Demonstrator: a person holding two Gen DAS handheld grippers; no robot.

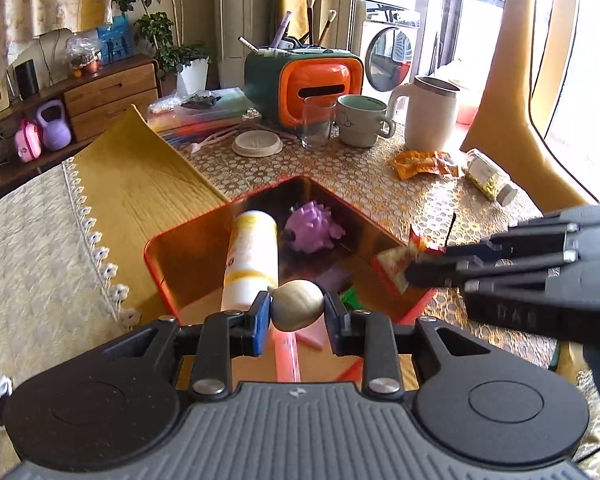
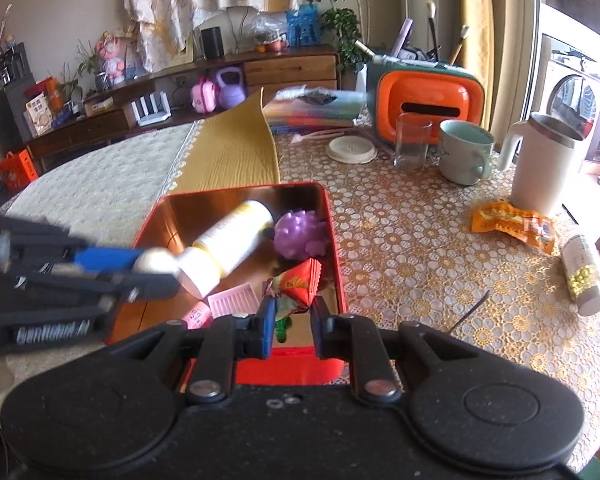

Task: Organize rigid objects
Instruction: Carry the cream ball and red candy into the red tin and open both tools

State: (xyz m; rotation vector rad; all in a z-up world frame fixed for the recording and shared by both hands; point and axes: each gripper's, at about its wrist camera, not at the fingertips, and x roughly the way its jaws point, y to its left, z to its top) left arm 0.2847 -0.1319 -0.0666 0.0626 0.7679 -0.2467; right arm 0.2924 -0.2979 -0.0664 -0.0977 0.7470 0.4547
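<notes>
At the lower left of the right wrist view my left gripper [image 2: 156, 268] is clamped on a pale garlic-shaped bulb [image 2: 156, 263], held over the near end of the red tin [image 2: 337, 248]. In the left wrist view the bulb [image 1: 297, 309] sits between the two pads at lower centre, above the tin [image 1: 156, 264]. Inside the tin already lie a white bottle [image 2: 230, 242], a purple spiky ball [image 2: 300, 234] and a pink comb-like piece [image 2: 234, 300], so I judge the sorting well under way. At lower centre my right gripper [image 2: 293, 306] pinches a red wrapped candy [image 2: 300, 284] over the tin; both pieces are yet to be released. Toward the right, on the counter [image 2: 400, 248], an orange snack packet [image 2: 514, 222] and a small jar lying on its side [image 2: 582, 276] remain outside, seemingly left to gather.
</notes>
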